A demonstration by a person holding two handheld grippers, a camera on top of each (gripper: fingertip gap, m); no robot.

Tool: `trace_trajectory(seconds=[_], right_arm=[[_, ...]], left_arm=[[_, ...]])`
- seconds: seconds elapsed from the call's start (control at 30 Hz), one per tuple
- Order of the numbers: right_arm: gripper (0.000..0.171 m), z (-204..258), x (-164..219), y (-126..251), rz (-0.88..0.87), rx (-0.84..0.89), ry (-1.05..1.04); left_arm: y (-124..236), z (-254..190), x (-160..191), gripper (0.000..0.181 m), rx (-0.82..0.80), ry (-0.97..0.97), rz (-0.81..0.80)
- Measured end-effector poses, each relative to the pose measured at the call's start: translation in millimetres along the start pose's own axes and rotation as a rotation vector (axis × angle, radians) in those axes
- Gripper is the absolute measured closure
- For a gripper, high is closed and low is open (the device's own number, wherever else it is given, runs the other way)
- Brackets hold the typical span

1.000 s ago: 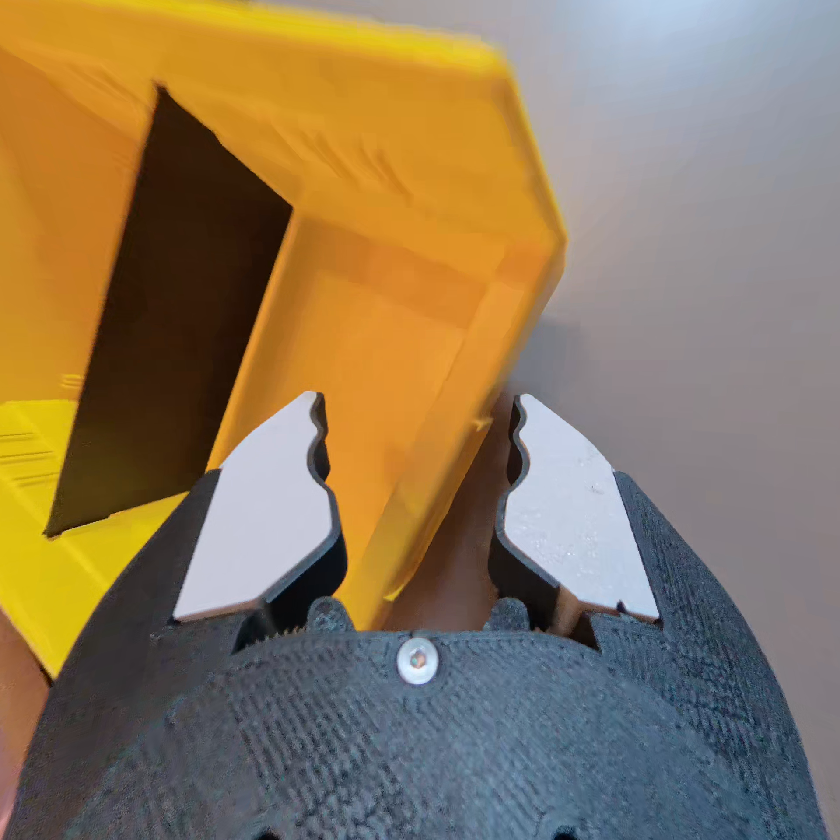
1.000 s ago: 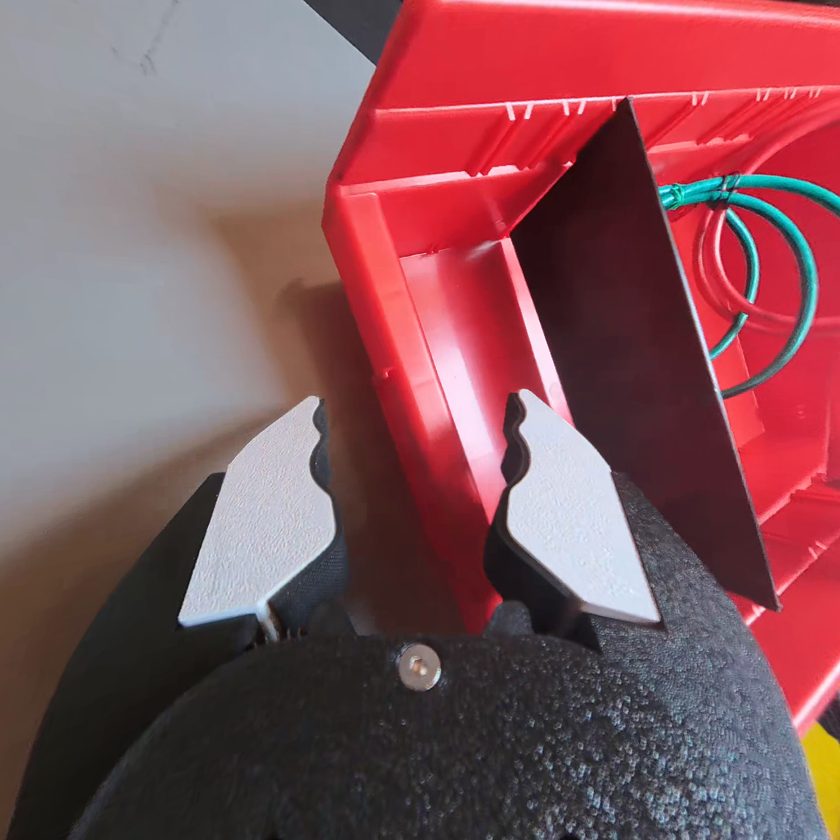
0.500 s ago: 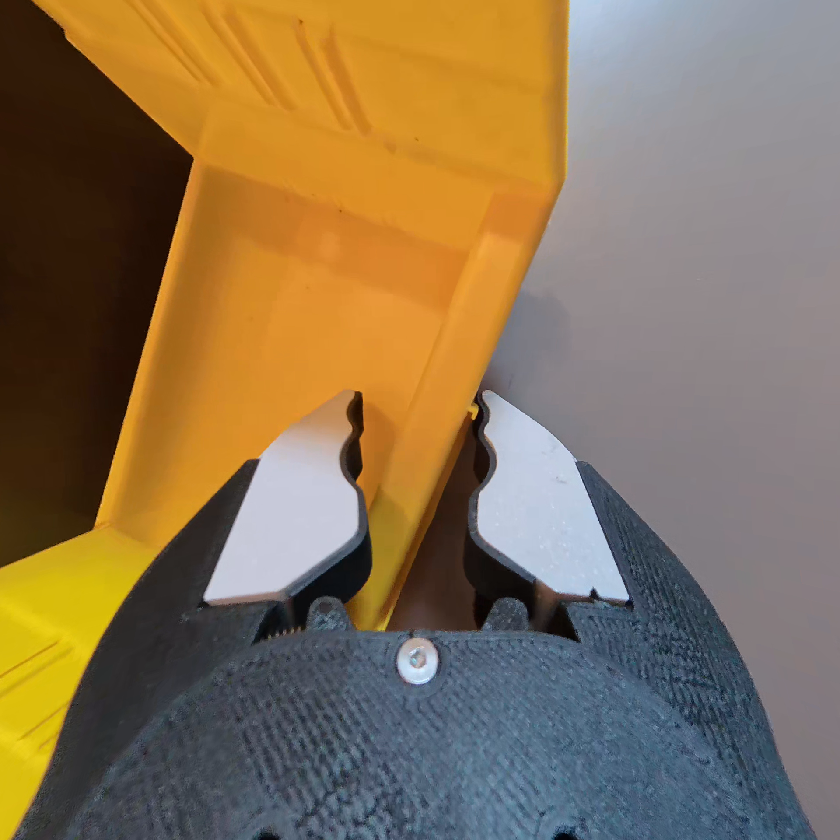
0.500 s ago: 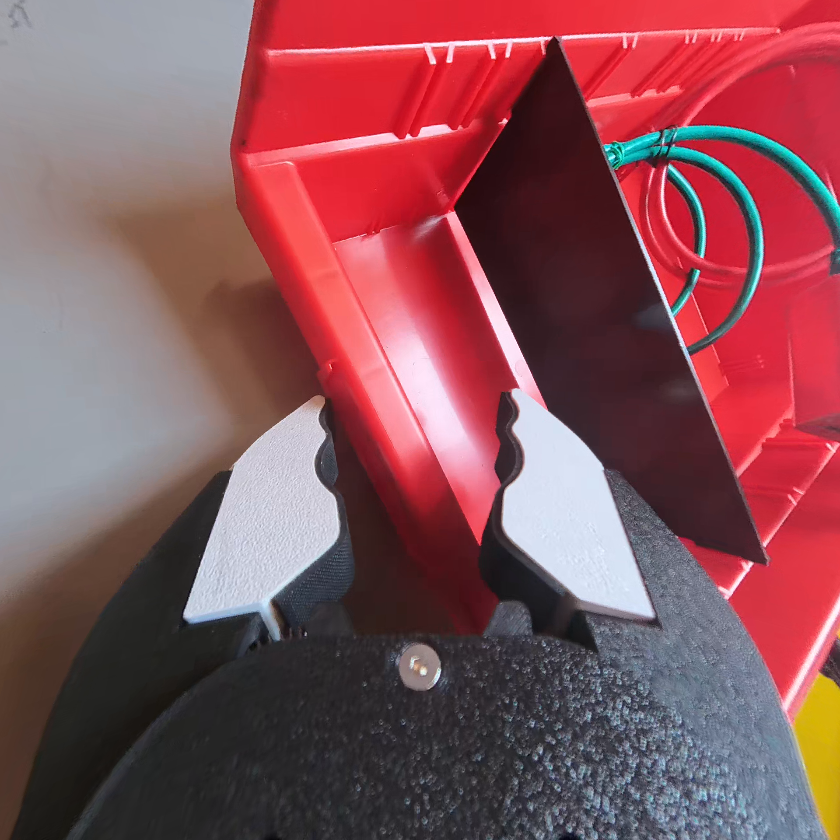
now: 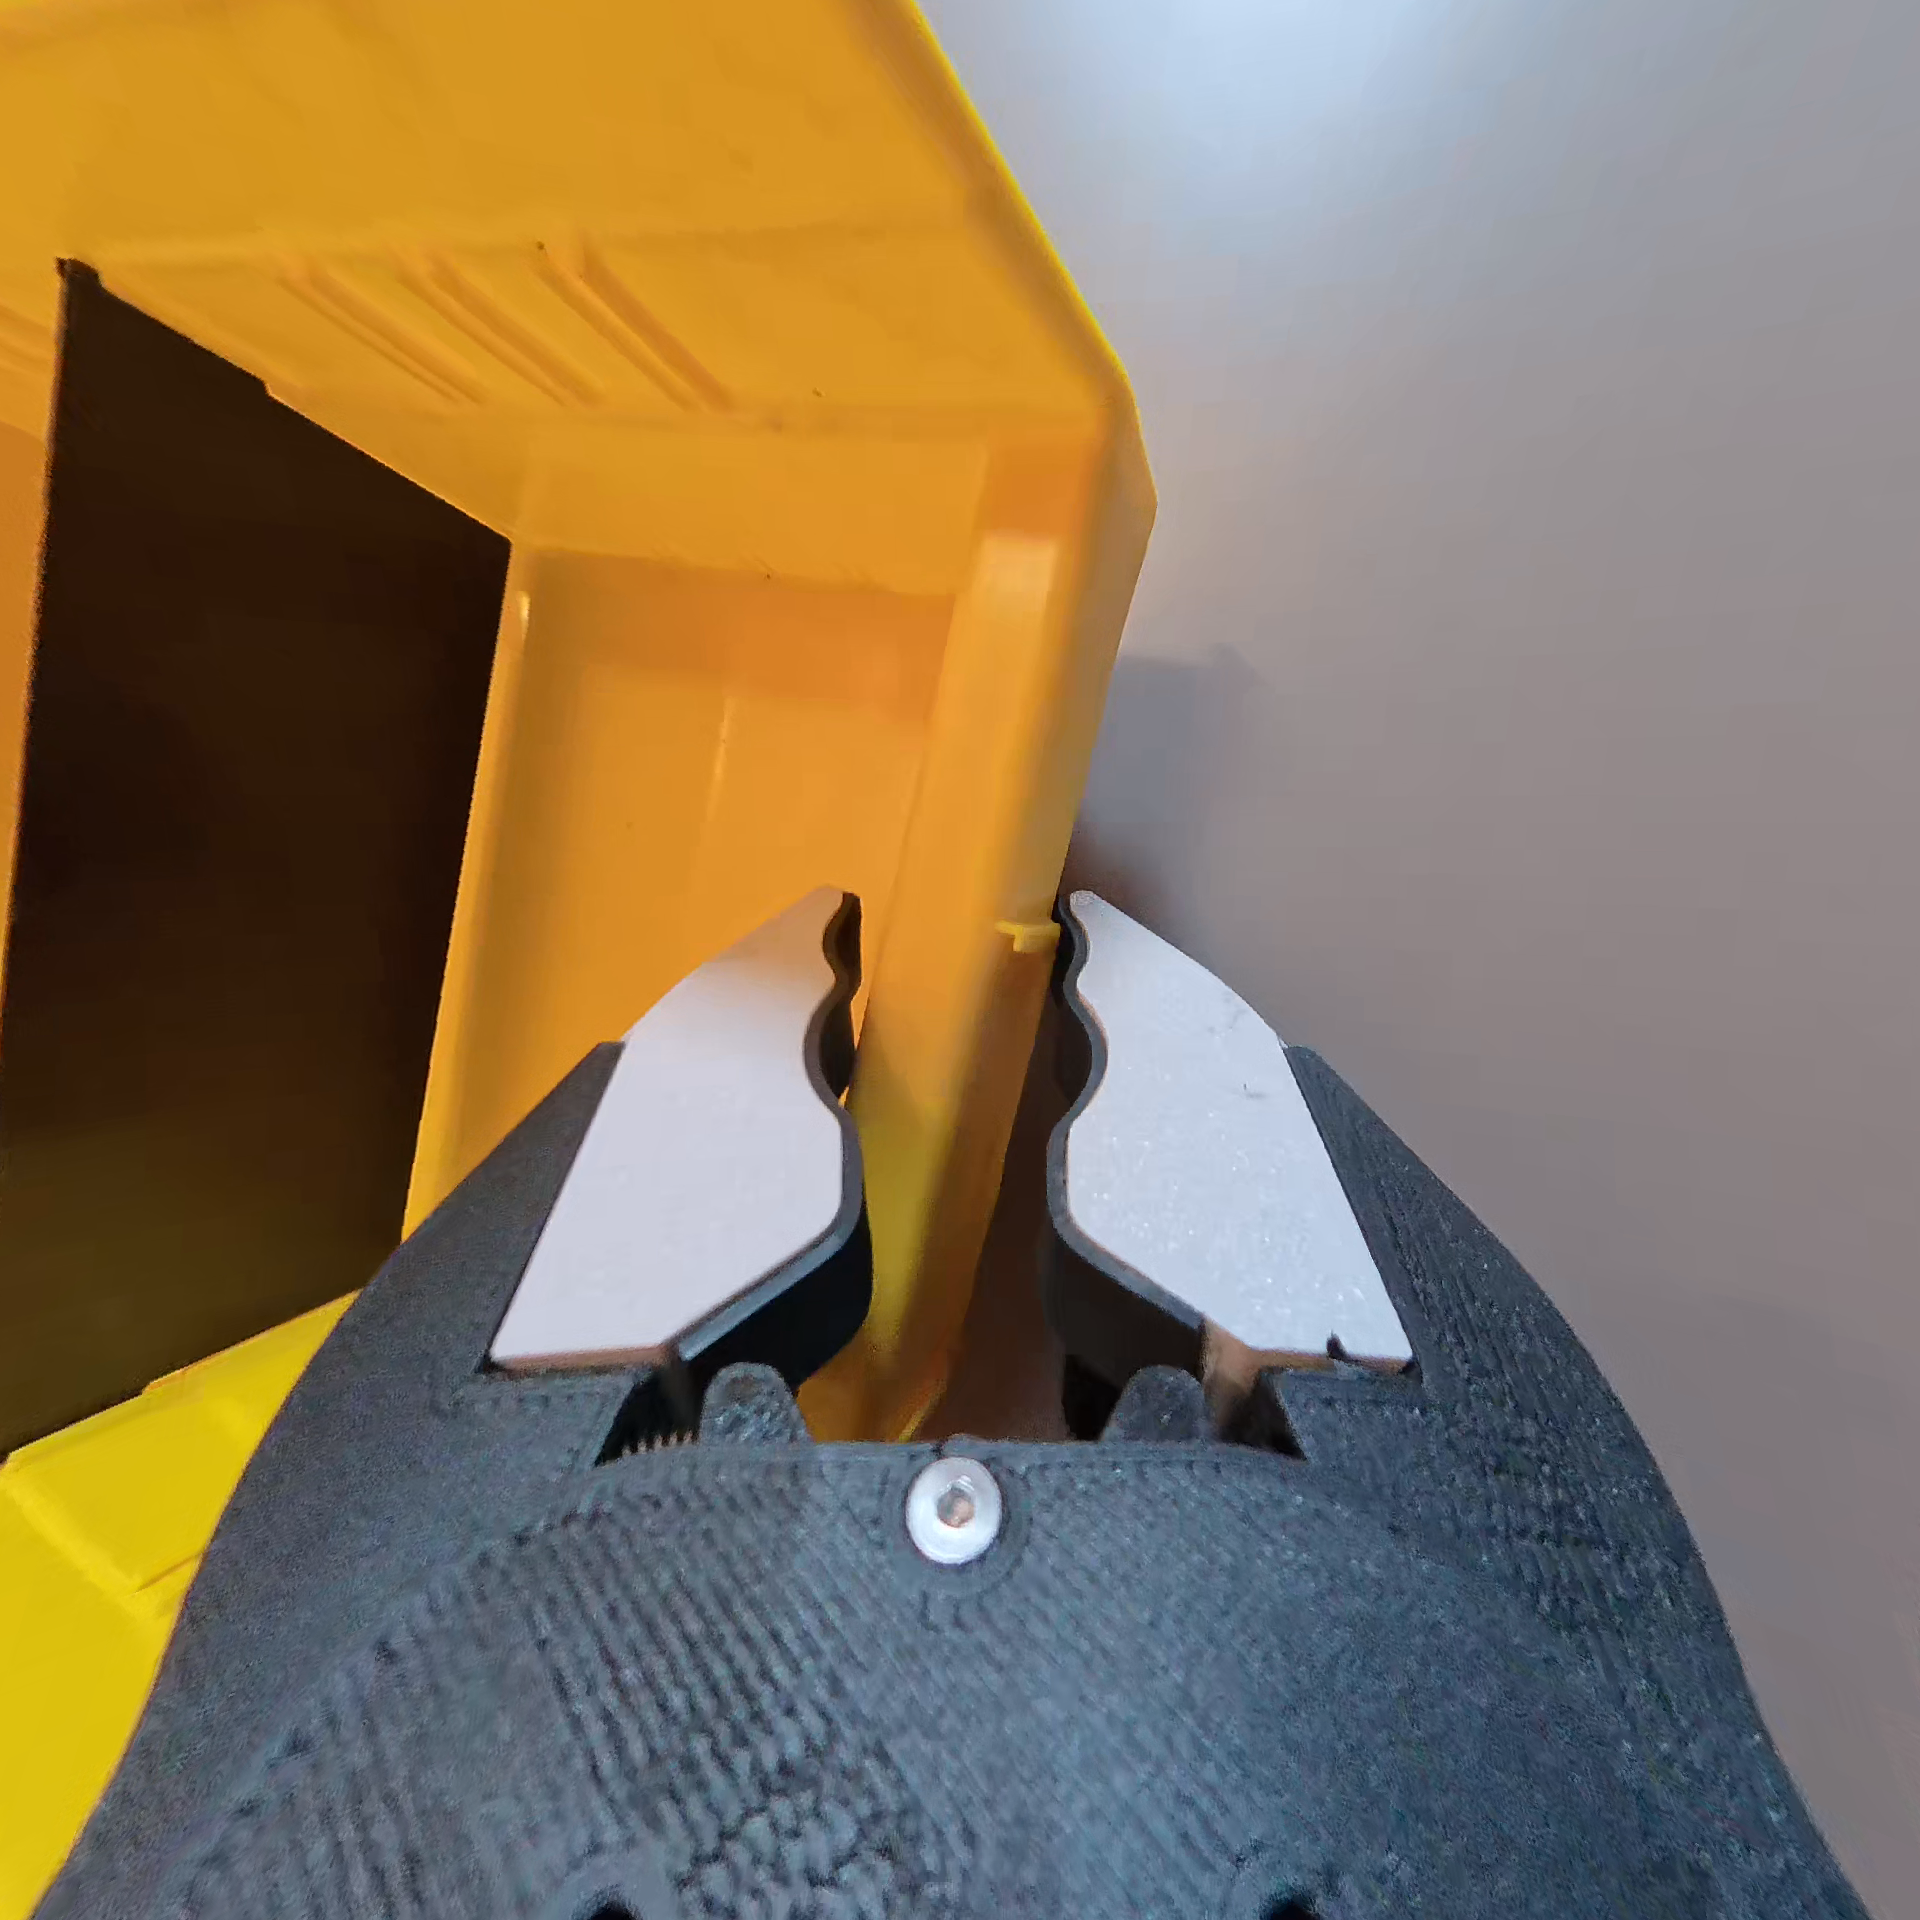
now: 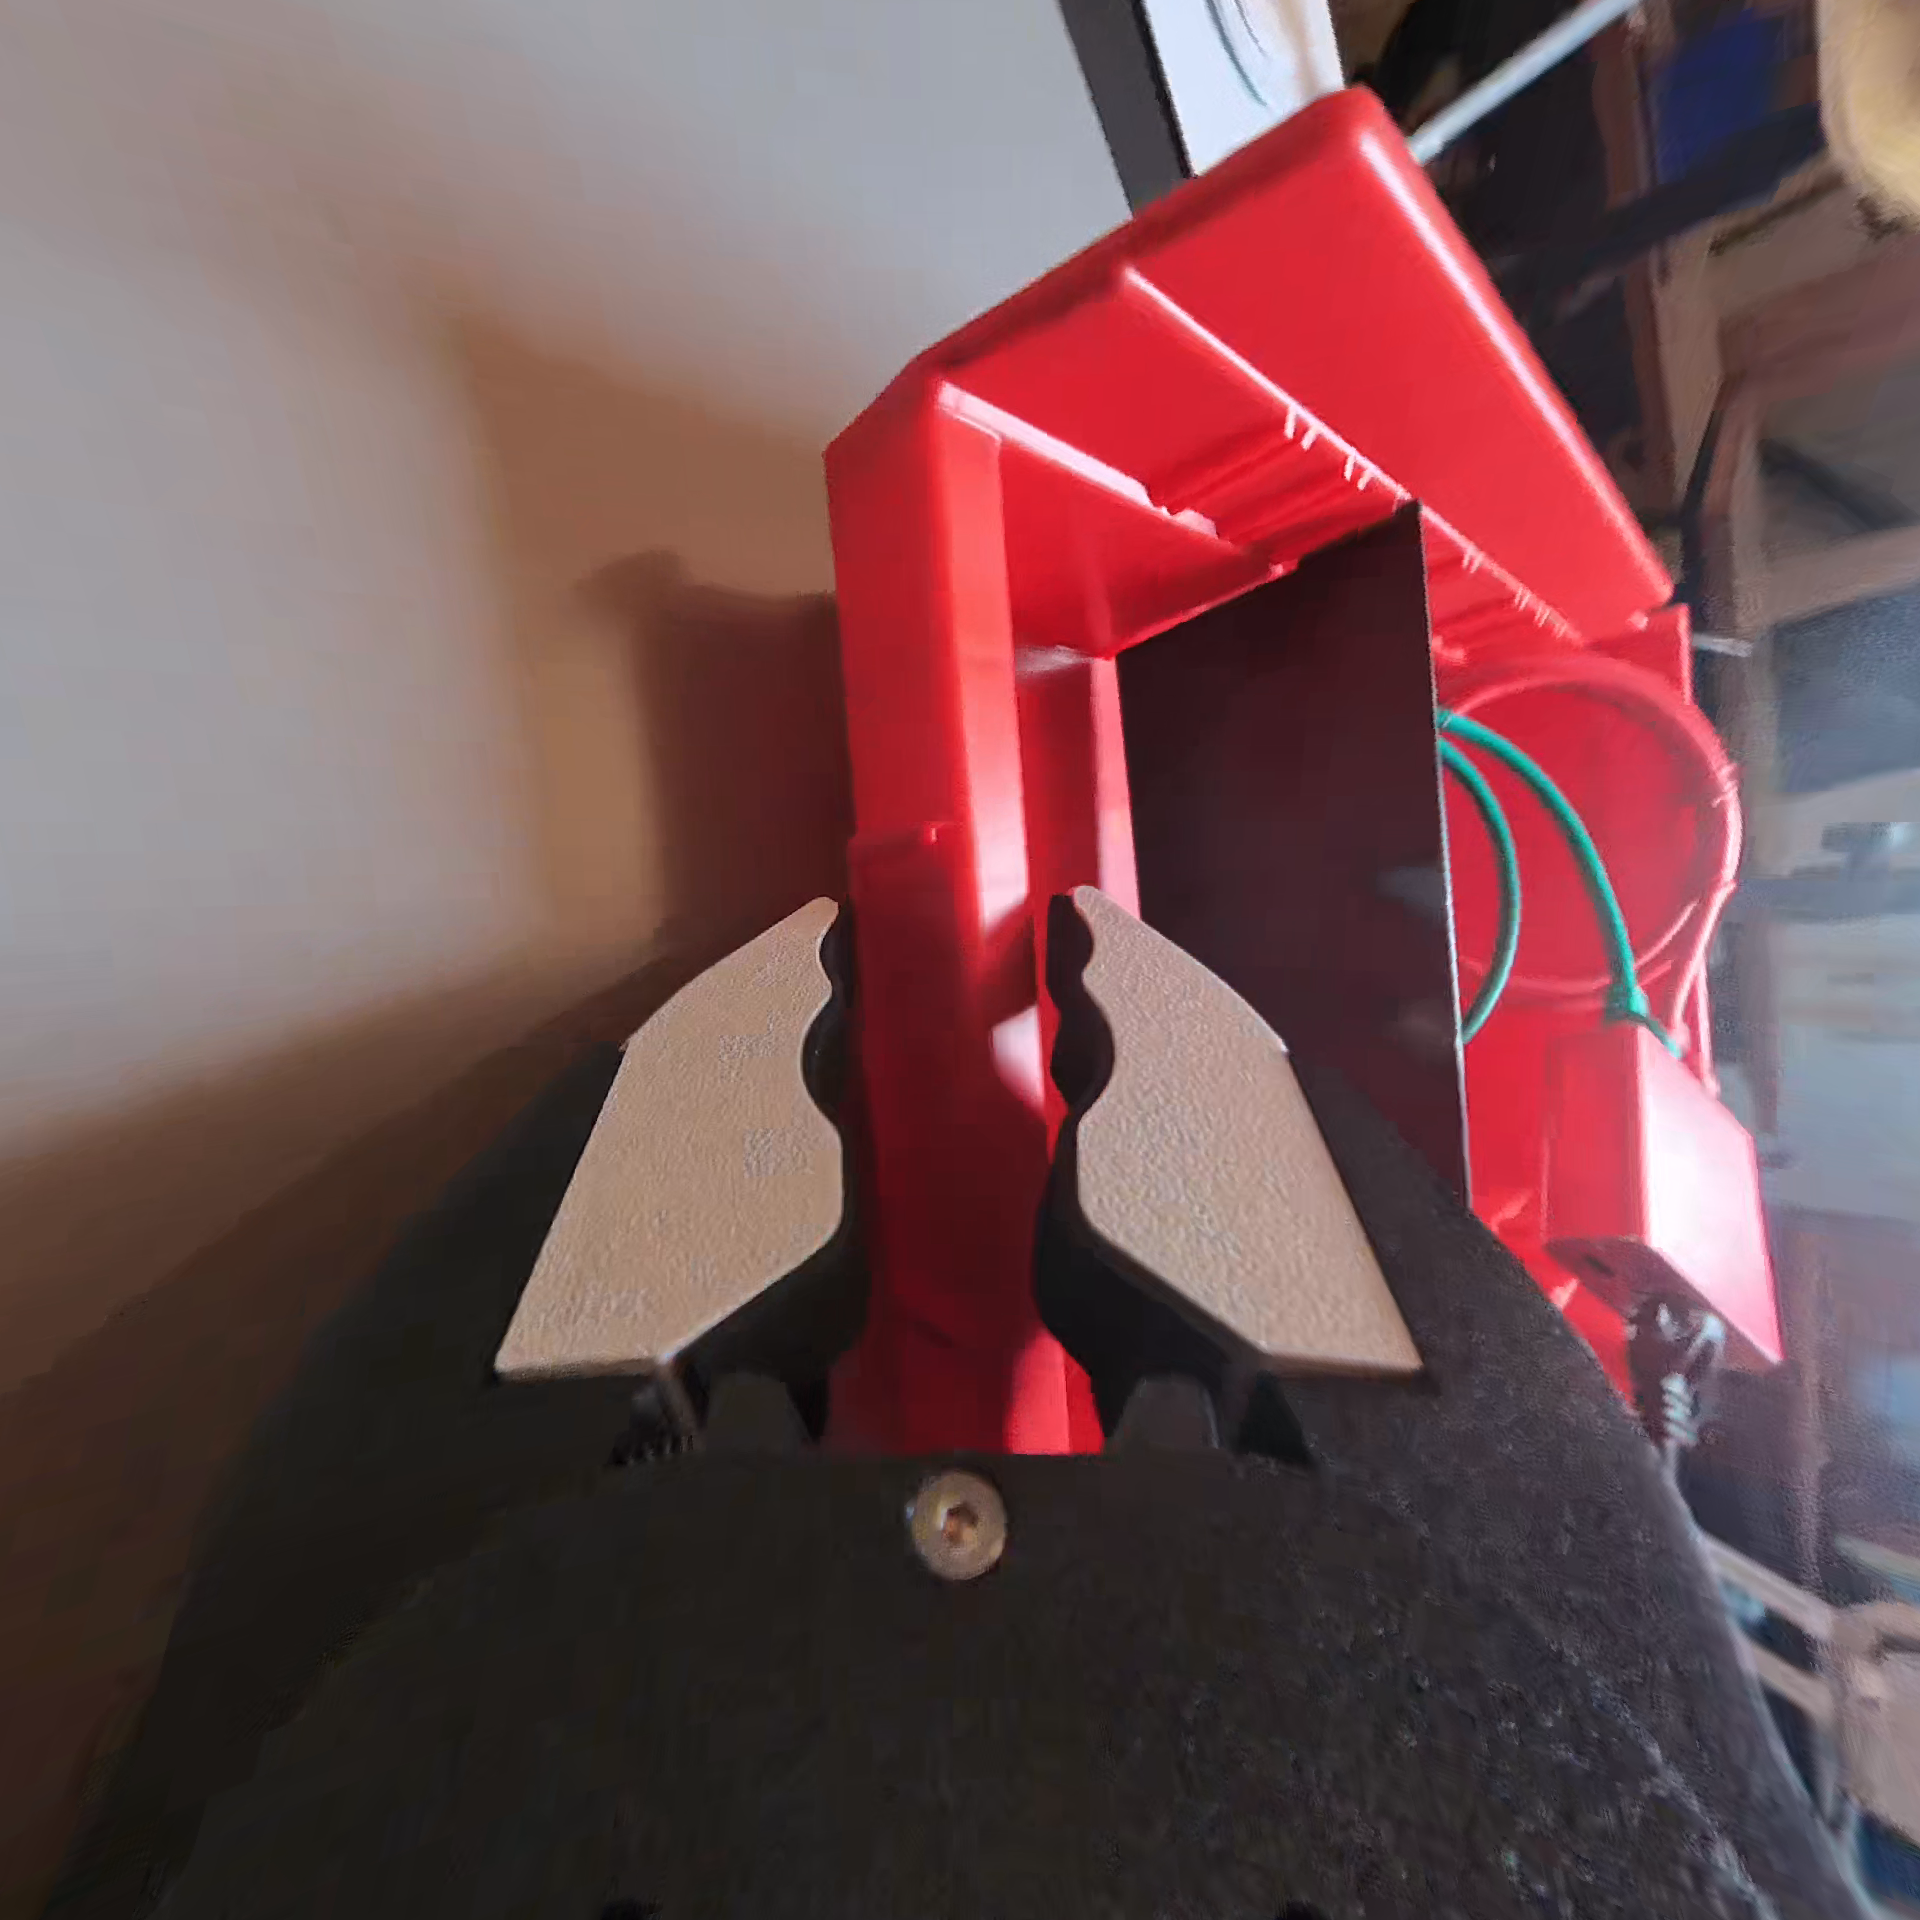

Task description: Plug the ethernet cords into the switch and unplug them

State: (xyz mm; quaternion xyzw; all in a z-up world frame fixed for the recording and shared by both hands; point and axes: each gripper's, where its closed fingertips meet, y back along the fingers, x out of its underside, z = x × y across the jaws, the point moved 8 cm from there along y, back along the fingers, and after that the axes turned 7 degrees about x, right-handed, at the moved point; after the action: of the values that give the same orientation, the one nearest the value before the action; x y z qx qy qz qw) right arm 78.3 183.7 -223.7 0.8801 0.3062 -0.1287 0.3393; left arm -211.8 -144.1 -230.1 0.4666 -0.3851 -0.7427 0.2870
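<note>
Broadly, a pale grey table (image 5: 1558,520) carried everything, and on it stood two moulded plastic storage bins, each split by a dark flat divider panel. The yellow plastic bin (image 5: 727,312) filled the left wrist view, its black divider (image 5: 239,779) standing to the left of the grasp; the red plastic bin (image 6: 1299,343) filled the right wrist view, appearing tilted, though motion blur made it hard to tell whether it rested on the table. The left hand-held gripper (image 5: 956,914) was pinching the yellow bin's side wall near its corner, one finger inside and one outside. The right hand-held gripper (image 6: 945,914) likewise clamped the red bin's near wall between its fingers. Behind the red bin's dark divider (image 6: 1288,831) lay the task's things: a coiled green ethernet cord (image 6: 1507,831), a looped red ethernet cord (image 6: 1704,790), and a small red box-shaped item (image 6: 1642,1132) that might be the switch, though blur left that uncertain. No plug was near any port, so the work seemed to be at its preparatory step, with the bins being gripped for handling and the plugging not yet begun. The next move would likely call for setting both bins steadily, releasing the walls, then reaching past the divider for a cord's connector, taking care that the loose coils do not snag.
</note>
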Motion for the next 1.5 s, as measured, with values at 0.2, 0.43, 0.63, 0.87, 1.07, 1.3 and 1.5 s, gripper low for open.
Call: trace_trajectory(seconds=[0.2,0.43,0.63,0.87,1.07,1.3,1.5], right_arm=[[0.138,42,-3,57,-0.155,-0.07,0.148],[0.137,81,-3,118,-0.392,-0.182,0.244],[0.134,73,3,191,-0.585,-0.227,-0.348],[0.124,23,84,188,-0.334,0.133,-0.882],[0.127,9,93,130,-0.212,-0.031,-1.012],[0.162,9,80,124,-0.178,0.077,-0.873],[0.16,17,65,172,-0.214,0.193,-0.836]], left_arm=[[-16,-29,-45,0.145,0.053,-0.154,-0.057],[-51,-39,-112,0.139,0.036,-0.311,-0.184],[-36,-40,-133,0.135,-0.038,-0.11,-0.407],[17,-133,-151,0.134,0.459,0.452,-0.776],[-10,-189,-195,0.118,0.345,0.521,-0.799],[-40,-173,-211,0.142,0.055,0.456,-0.671],[-8,-173,-214,0.151,0.039,0.403,-0.691]])
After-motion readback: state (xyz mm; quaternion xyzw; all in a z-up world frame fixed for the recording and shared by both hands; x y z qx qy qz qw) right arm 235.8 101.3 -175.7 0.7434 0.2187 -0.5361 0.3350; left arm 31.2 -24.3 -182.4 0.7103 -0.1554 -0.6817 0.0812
